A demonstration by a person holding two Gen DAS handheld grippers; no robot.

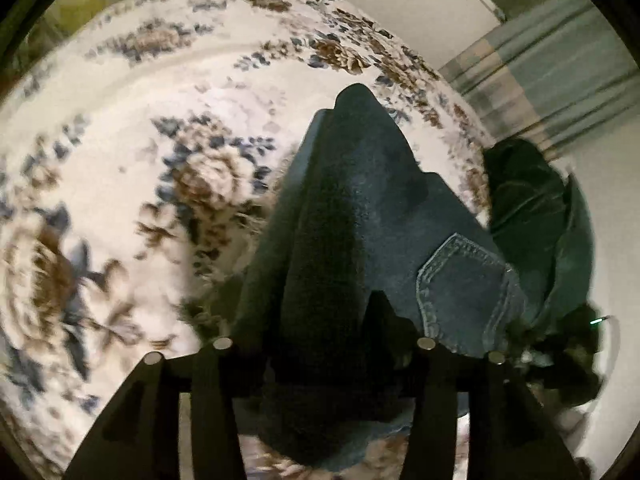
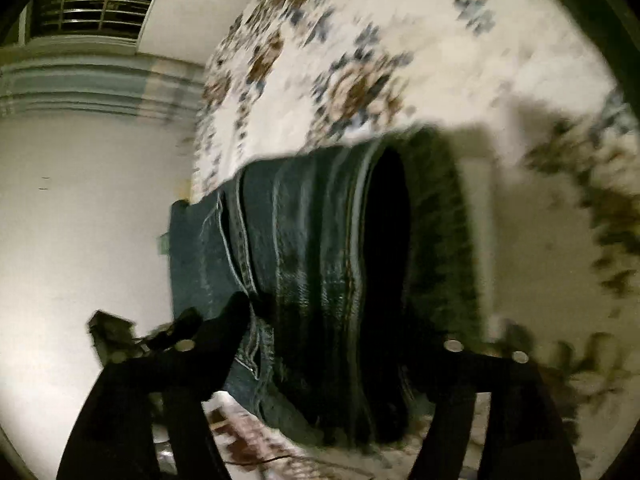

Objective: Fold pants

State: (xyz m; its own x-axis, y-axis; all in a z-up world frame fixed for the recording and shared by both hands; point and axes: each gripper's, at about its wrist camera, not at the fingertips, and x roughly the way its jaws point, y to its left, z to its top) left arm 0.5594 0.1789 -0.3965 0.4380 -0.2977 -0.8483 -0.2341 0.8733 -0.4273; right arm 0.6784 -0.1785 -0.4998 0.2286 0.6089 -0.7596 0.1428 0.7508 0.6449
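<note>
Denim jeans (image 1: 360, 216) lie doubled over on the floral rug (image 1: 120, 184), their long axis running away from the left gripper (image 1: 324, 344) and crosswise before the right gripper (image 2: 320, 340), each with jaws apart, cloth between them unpinched.

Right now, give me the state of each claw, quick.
Left claw: jaws apart, jeans bunched between them; whether it still pinches them cannot be told.
Right claw: jaws wide, jeans between them; grip cannot be told.
</note>
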